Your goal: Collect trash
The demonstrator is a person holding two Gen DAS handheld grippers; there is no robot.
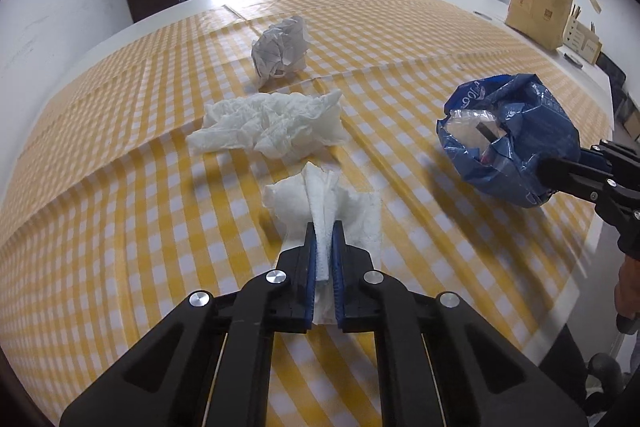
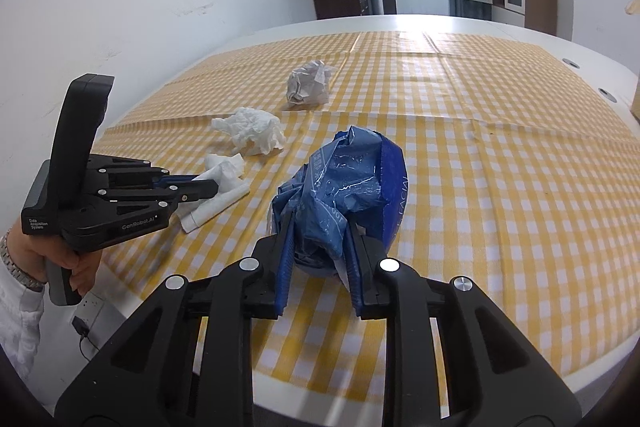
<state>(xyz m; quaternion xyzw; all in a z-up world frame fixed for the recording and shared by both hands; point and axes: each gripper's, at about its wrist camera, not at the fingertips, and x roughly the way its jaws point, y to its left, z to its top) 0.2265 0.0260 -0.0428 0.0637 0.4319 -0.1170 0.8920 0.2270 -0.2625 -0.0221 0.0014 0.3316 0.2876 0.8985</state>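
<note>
So the left gripper (image 1: pixel 324 227) has its jaws pinched tight on a white tissue (image 1: pixel 320 203), thin and creased, low in the middle of the left wrist view on the yellow checked surface (image 1: pixel 120 227). The right gripper (image 2: pixel 318 231) has its jaws clamped on a crumpled blue plastic bag (image 2: pixel 344 187), shiny, white lettering. Further up: a rumpled paper towel (image 1: pixel 272 125) and a grey-white paper ball (image 1: pixel 282 47).

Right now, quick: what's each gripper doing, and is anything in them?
Left gripper: shut on the flat white tissue lying on the table.
Right gripper: shut on the crumpled blue plastic wrapper.
</note>
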